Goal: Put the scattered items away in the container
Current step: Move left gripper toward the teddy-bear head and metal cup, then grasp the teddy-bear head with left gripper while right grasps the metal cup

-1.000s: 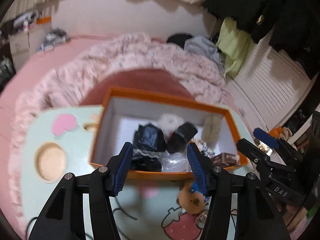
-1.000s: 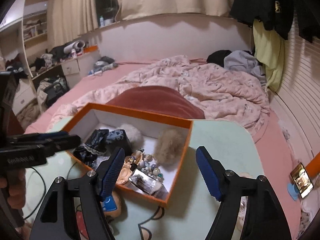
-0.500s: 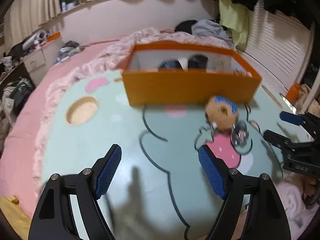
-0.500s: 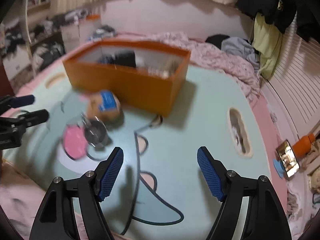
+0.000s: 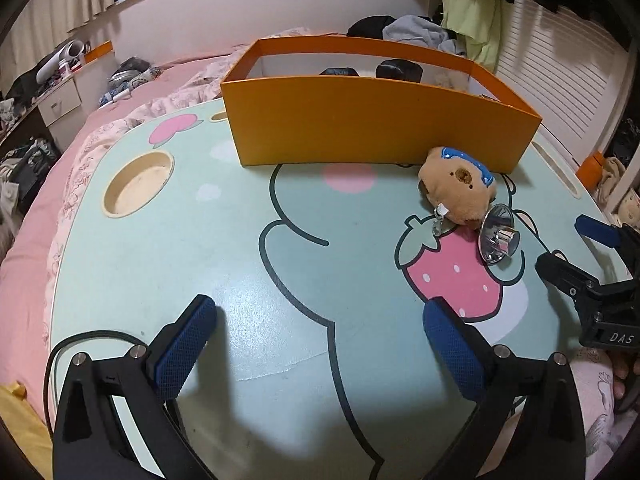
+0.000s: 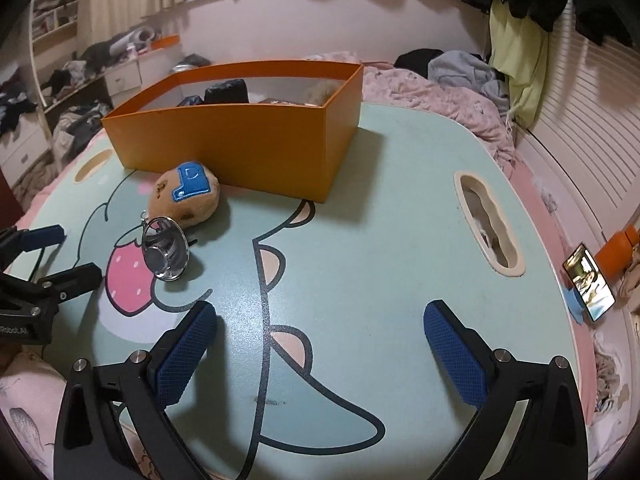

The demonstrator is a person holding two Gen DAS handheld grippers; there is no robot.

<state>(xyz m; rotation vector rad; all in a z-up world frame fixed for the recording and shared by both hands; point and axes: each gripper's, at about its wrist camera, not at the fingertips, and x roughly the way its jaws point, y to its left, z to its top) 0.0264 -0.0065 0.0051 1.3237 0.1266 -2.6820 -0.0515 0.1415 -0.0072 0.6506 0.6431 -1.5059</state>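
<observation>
Both grippers, left [image 5: 318,342] and right [image 6: 320,340], dropped from over orange box [image 5: 376,132], jaws just opened, empty; next target: plush keychain [image 5: 460,192].

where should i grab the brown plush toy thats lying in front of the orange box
Grip the plush toy across its rounded body, coming from above on the side away from the orange box. It lies close against the box wall, and the metal suction cup crowds one end.

The box [image 5: 376,128] is set far on the table [image 5: 160,248]; the plush toy [image 5: 460,188] lies just before it, the metal cup [image 5: 498,236] nearer.
</observation>
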